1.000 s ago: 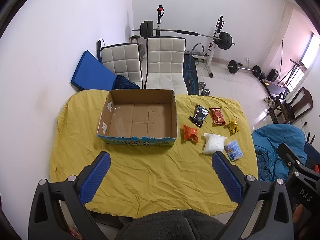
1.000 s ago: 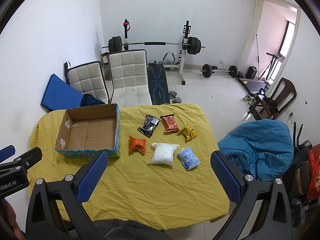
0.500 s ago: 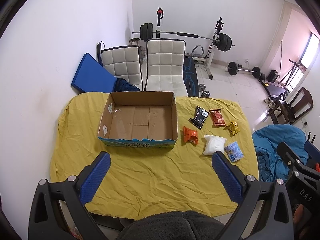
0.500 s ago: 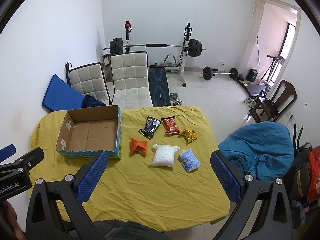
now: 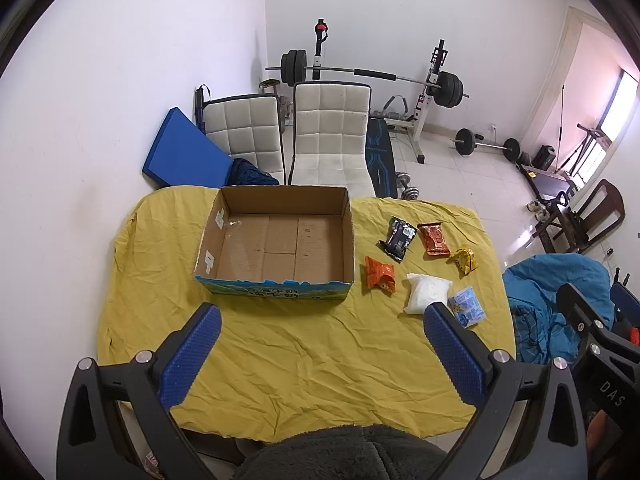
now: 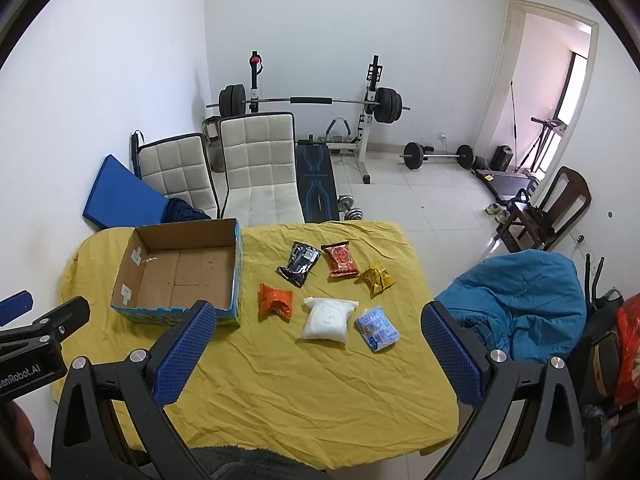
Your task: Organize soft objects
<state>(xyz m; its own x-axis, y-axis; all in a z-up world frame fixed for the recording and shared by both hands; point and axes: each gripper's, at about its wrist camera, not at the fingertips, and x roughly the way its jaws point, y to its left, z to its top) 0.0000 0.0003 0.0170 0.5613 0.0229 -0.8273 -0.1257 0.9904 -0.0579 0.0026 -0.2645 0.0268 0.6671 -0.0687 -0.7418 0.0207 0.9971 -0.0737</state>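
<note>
**Six packets laid out, box waiting, both grippers high and empty**

The soft things I have to sort lie loose on the yellow cloth ahead of my right gripper (image 6: 318, 324): a white pouch (image 6: 326, 320) almost dead ahead between its fingers, a pale blue packet (image 6: 377, 329) just to the right of that, an orange packet (image 6: 274, 300) a little left, and farther out a black packet (image 6: 300, 268), a red packet (image 6: 340, 259) and a small gold packet (image 6: 376, 278). None of them touch; I judge they were spread apart so each can be pinched singly.

The cardboard box (image 5: 276, 240) sits straight ahead of my left gripper (image 5: 320, 344), open top up, nothing inside, and just left of the orange packet. That reads as the place the packets go, set close so each carry is short.

Both grippers have their blue pads spread wide with nothing between them, held well above the table (image 5: 312, 368) and back toward my body. From here each camera takes in the whole layout, which I think is the reason for the high hold.

Nothing is in the box, so I judge the task barely begun. The white pouch looks floppy; I would pinch it near the middle.
</note>
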